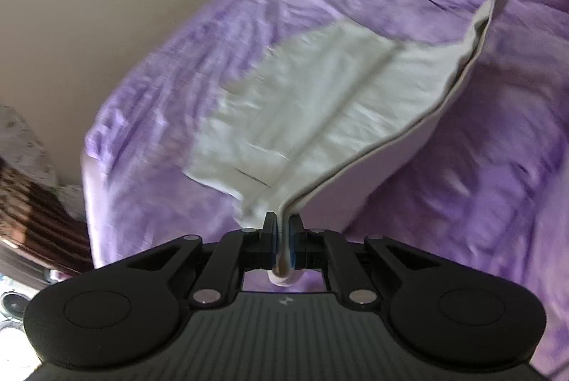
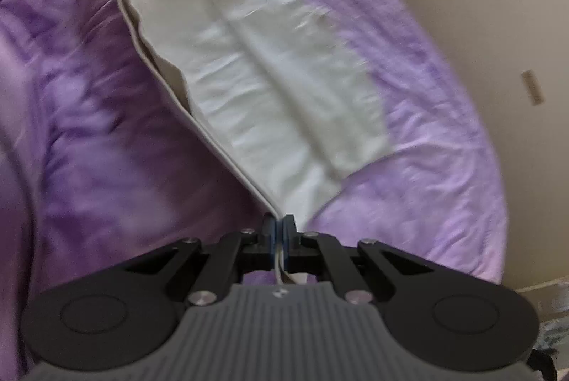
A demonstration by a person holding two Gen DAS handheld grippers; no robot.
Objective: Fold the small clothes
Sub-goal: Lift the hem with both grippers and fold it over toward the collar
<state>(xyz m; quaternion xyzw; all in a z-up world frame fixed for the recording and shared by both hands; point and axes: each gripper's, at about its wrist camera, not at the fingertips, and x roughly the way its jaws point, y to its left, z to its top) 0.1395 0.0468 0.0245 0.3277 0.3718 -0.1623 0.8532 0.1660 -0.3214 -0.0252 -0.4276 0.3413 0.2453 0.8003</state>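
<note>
Left gripper [image 1: 282,231] fingers clamped on white garment [image 1: 313,96] edge; right gripper [image 2: 279,231] fingers clamped on opposite end. Garment stretched between, lifted over purple bed [image 1: 480,149].

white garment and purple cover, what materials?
Garment: looks like thin woven cotton, matte; fine creases and a stitched hem along the lifted edge. Cover: soft, slightly sheeny, maybe fleece or brushed fabric; broad rumples. Blur leaves both uncertain.

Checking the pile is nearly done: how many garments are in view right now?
1: a white garment stretched between the left gripper and right gripper, draping onto the purple bedspread. Others may lie out of frame.
</note>
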